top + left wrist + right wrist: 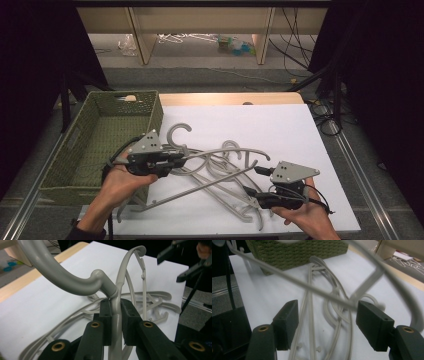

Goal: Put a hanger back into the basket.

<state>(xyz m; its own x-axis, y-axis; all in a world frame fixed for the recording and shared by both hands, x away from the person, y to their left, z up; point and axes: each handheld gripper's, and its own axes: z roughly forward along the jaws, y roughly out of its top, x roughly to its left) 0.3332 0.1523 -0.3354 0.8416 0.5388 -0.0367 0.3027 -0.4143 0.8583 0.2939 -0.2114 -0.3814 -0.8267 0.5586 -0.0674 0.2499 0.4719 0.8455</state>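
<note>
A: What's the surface like?
B: A white sheet (280,130) covers a wooden table (225,98), with a green woven basket (107,131) at its left edge.
A: And on the sheet?
B: A tangled pile of grey plastic hangers (225,172) lies in the middle, just beside the basket.
A: The left gripper (181,159)?
B: Its jaws are clamped on the neck of one hanger (116,312), just below the hook, and that hanger is raised over the pile.
A: The right gripper (327,326)?
B: Its jaws stand wide apart, gripping nothing, near the front right of the pile.
</note>
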